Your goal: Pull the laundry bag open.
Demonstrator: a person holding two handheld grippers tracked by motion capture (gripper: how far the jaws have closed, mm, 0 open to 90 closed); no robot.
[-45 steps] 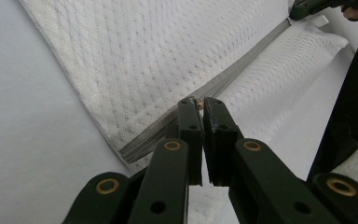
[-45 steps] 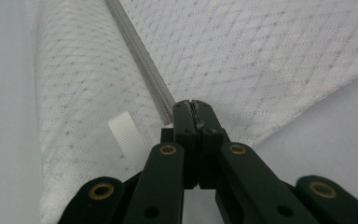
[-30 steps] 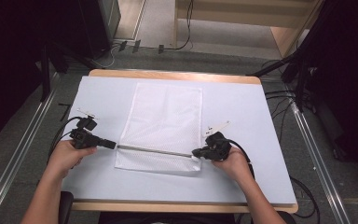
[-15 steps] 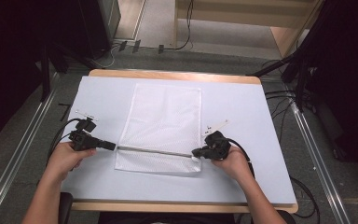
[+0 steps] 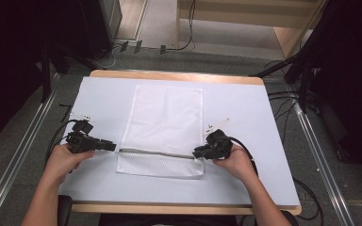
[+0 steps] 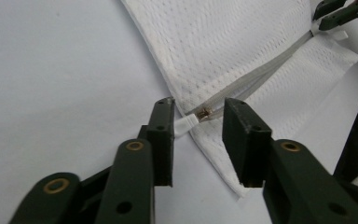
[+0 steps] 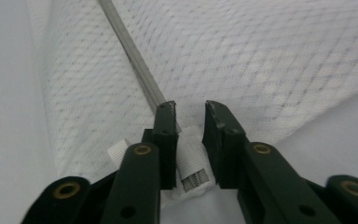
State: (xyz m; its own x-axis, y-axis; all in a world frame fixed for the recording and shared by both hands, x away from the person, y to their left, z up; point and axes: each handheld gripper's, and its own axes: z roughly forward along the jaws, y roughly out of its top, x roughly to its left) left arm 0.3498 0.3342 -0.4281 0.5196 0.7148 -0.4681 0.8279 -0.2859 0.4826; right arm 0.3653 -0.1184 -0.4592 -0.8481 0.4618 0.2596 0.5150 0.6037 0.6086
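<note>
1. Both sets of jaws have just been opening since the earlier frames; the hands are placed much as before.
2. Left gripper: jaws parted, zipper pull and its white tab lying loose between them, unpressed.
3. Right gripper: jaws narrowly parted around the zipper's end tab; contact cannot be told.
4. Mesh laundry bag: laid flat at mid-table on the pale mat, zipper running left to right near the near edge.
5. Risk: with both ends released, the pull may be missed on re-grip, or the mesh dragged and bunched by a withdrawing jaw.
</note>
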